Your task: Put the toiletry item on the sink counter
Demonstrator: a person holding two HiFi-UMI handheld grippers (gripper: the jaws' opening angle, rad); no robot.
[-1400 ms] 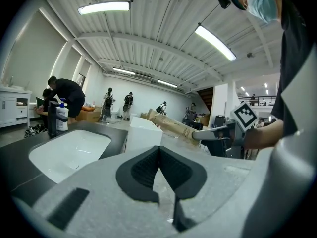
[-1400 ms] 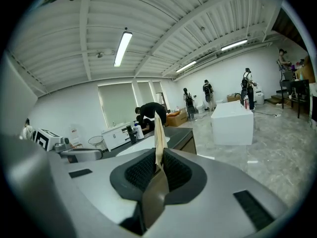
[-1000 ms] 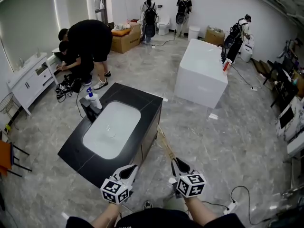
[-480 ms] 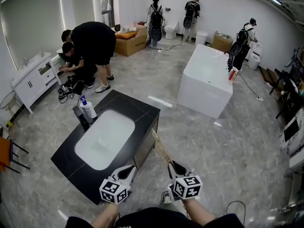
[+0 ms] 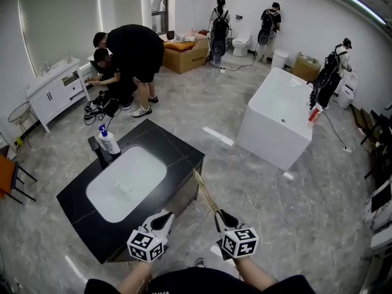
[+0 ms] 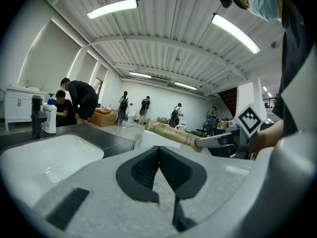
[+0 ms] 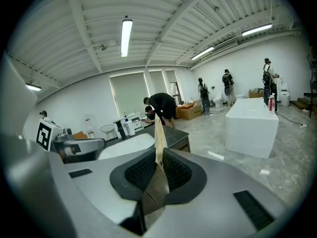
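- While both grippers hang at the near edge of the scene, the right gripper (image 5: 222, 217) has its jaws clamped on the toiletry item (image 5: 207, 192), a long thin thing in a tan paper wrapper.
- Looking along that gripper, the wrapper is pinched flat between the ribbed pads (image 7: 141, 171), and the rest pokes out past the jaws, away from the person.
- So the item's up in the air over the grey floor (image 5: 245, 164), just off the near right corner of the black worktop (image 5: 177, 157). Its far end reaches up beside the worktop's right edge, and it isn't lying on the worktop.
- Left gripper (image 5: 164, 215) sits just left of the right one, close to the worktop's near side. Its jaws are pressed together with nothing between them.
- On the worktop there's a white basin (image 5: 125, 184) sunk into the middle. A white pump bottle (image 5: 109, 142) with a blue top stands at the far left corner, right beside a black faucet (image 5: 95, 147).
- Further off, a white tub (image 5: 278, 118) stands to the right, well apart from the worktop. Two people (image 5: 131, 51) are bent down at the far left, with a cardboard box (image 5: 187, 54) beyond them.
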